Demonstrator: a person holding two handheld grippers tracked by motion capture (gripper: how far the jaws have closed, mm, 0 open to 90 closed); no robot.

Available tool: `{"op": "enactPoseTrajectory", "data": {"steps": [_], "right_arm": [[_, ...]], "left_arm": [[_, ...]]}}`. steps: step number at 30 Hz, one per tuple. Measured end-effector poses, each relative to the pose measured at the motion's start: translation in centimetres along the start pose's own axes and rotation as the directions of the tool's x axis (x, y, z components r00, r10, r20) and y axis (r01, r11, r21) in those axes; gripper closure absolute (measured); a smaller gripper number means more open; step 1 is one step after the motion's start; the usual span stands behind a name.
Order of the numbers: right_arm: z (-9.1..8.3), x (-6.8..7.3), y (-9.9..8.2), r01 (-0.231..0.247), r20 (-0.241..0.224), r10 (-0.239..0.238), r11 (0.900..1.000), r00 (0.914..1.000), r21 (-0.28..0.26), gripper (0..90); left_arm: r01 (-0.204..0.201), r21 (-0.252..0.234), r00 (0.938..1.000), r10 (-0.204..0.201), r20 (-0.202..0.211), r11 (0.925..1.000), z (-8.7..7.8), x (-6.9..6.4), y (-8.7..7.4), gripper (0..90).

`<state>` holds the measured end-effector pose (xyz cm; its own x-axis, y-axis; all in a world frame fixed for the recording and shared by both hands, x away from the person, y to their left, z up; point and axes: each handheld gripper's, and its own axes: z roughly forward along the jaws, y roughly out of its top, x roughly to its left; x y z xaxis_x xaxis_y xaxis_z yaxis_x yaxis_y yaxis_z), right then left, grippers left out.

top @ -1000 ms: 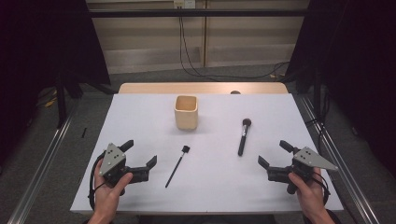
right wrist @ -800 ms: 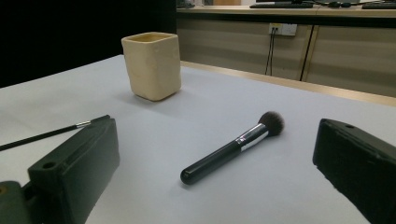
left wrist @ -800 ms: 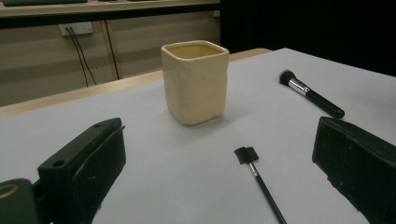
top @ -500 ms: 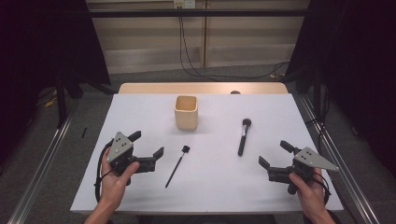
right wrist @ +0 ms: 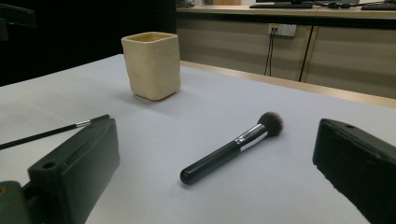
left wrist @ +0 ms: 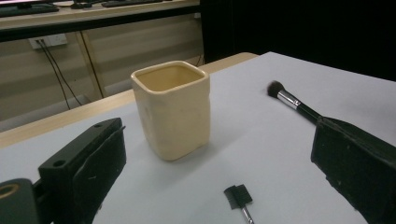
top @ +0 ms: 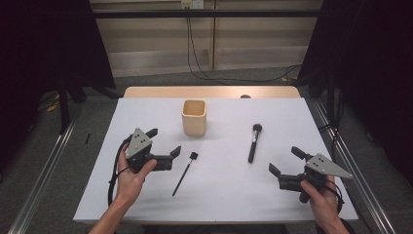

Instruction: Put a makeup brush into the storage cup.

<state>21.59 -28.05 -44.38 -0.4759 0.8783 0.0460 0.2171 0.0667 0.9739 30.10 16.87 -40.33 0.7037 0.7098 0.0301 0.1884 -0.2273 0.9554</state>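
The white tabletop [top: 219, 195] has a smooth matte sheet surface, with a bare wooden strip along its far edge visible in the high view. Near the middle of the far edge stands a cream cup [top: 194, 117], square with rounded corners and open on top; the left gripper view shows its slightly uneven, glazed-looking walls and pale inside, details the high view leaves flat. The left gripper [top: 164, 146], held in a hand near the left edge, is black with a grey three-cornered plate, its jaws spread wide and holding nothing. The right gripper [top: 287, 161], near the near right corner, is likewise spread and empty. Between cup and right edge lies a powder brush [top: 253, 142], flat on the sheet; the right gripper view reveals its glossy black handle, silver ferrule and dark rounded bristles. A thin black brush [top: 184, 171] with a small flat head lies just beside the left gripper. No writing can be read anywhere.
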Motion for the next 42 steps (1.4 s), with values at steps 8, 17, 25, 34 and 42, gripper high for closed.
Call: {"op": "enactPoseTrajectory", "data": {"steps": [8, 17, 25, 34, 42], "right_arm": [[0.0, 0.0, 0.0, -0.001, -0.001, 0.001, 1.0, 1.0, -0.002, 0.1], [0.2, 0.0, 0.0, 0.011, -0.004, -0.011, 0.9999, 0.9999, 0.008, 0.2], [0.2, 0.0, 0.0, 0.006, 0.002, -0.006, 0.9999, 1.0, 0.009, 0.2], [0.3, 0.1, -0.1, 0.006, -0.004, -0.006, 0.9998, 1.0, 0.019, 0.2], [0.2, 0.0, -0.1, 0.006, -0.005, -0.006, 0.9998, 1.0, 0.019, 0.1]], "left_arm": [[-0.023, 0.022, 0.9997, 0.022, 0.004, 0.9995, 1.5, -0.5, 0.7, 2.9], [-0.02, 0.124, 0.9997, 0.018, 0.019, 0.992, 3.0, -0.7, 1.2, 4.6], [-0.022, 0.211, 0.9995, 0.017, 0.025, 0.9772, 3.7, -1.0, 1.3, 4.2], [-0.036, 0.372, 0.999, 0.022, 0.04, 0.9276, 4.4, -1.2, 1.8, 4.9], [-0.025, 0.509, 0.9975, -0.012, 0.07, 0.8601, 5.1, -2.0, 2.2, 4.8]]}}
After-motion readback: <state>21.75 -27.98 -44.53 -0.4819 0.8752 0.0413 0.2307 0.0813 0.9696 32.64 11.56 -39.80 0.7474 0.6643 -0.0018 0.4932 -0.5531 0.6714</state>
